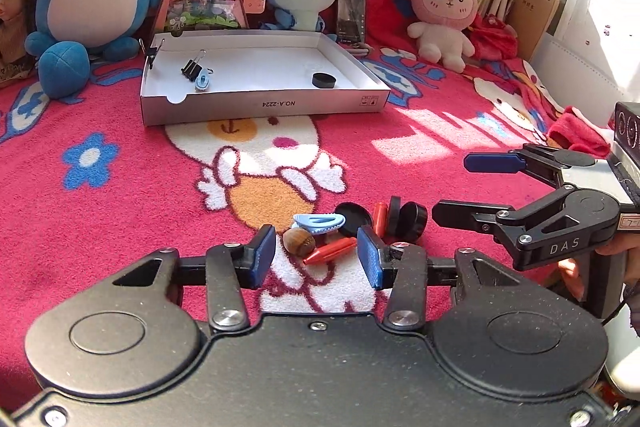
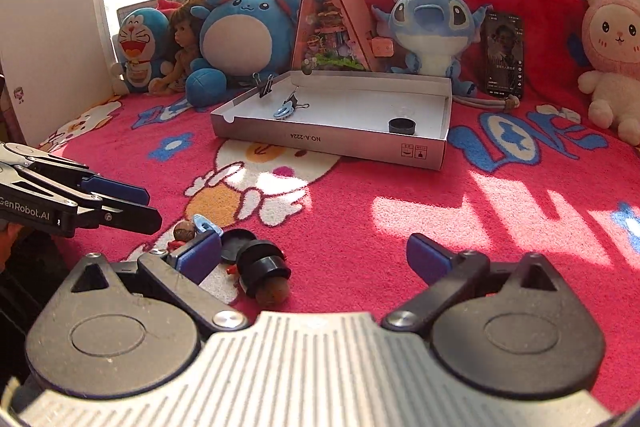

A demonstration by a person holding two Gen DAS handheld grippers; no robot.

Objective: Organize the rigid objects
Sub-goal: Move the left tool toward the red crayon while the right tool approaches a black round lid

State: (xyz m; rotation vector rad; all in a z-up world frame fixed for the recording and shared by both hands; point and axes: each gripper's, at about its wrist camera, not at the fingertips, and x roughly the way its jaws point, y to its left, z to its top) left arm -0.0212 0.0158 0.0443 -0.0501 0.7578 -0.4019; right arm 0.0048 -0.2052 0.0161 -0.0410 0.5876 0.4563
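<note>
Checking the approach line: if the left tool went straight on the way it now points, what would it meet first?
Probably the brown nut and the red pointed piece beside it, lying between the left tool's open pads. Depth is hard to judge, so the blanket could come first.

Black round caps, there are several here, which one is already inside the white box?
The lone black cap lying flat near the white box's front right corner. The other black caps sit clustered on the pink blanket, outside the box.
</note>
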